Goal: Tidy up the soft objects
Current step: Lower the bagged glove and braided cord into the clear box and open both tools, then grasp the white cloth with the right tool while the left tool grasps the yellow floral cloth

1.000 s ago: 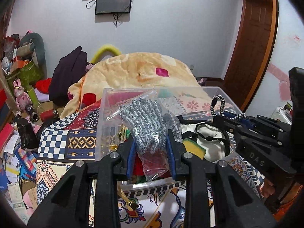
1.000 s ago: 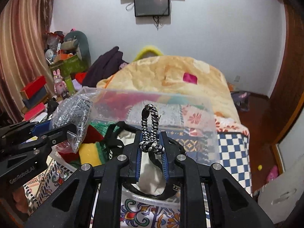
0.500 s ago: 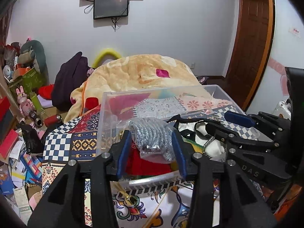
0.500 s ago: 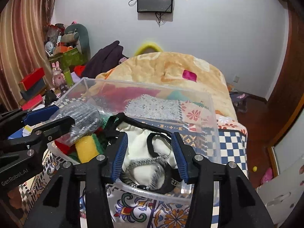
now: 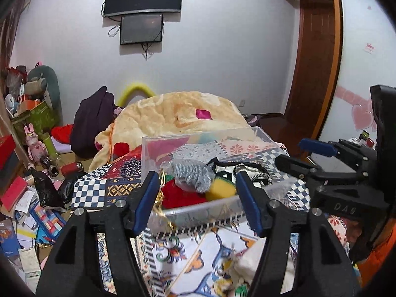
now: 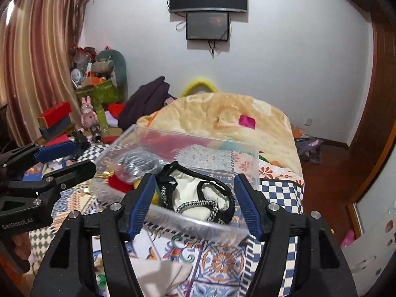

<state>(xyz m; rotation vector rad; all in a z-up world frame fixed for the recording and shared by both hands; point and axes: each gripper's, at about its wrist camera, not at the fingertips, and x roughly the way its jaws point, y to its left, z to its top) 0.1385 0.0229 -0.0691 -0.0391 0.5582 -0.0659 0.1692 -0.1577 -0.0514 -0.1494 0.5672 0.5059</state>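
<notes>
A clear plastic bin stands on the patterned bedspread. In it lie a bagged grey knit glove, a red soft item, a yellow sponge, a cream pouch with black straps and a black-and-white braided cord. My left gripper is open and empty, just in front of the bin. My right gripper is open and empty, above the bin's near rim.
A peach blanket is heaped behind the bin. A dark garment lies at its left. Toys, boxes and papers clutter the floor at left. A wooden door stands at right. A white cloth lies near me.
Both grippers opened wide and drew back from the bin. The bagged glove left my left gripper and the braided cord left my right gripper; both now lie in the bin.
</notes>
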